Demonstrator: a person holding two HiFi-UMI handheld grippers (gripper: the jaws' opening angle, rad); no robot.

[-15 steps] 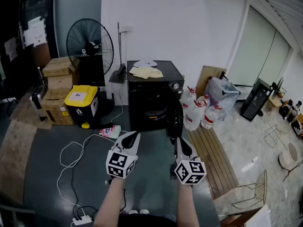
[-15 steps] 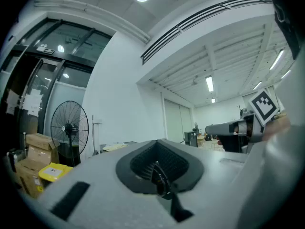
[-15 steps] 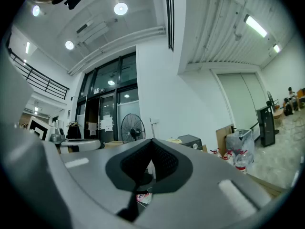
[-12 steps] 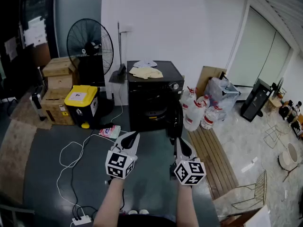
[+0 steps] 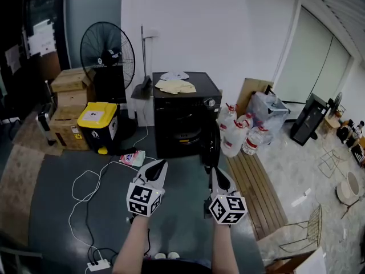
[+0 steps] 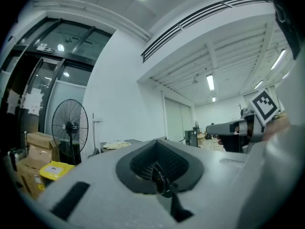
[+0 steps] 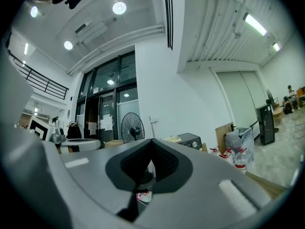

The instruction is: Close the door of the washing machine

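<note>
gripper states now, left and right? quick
Left gripper: closed, holding nothing.
Right gripper: closed, holding nothing.

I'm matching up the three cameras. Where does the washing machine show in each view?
Head view: the washing machine stands at upper centre.
Left gripper view: only its top shows, left of centre, just below mid-height.
Right gripper view: it is small, right of centre, just below mid-height.
Shared landmark: the standing fan, left of the machine in all three.
</note>
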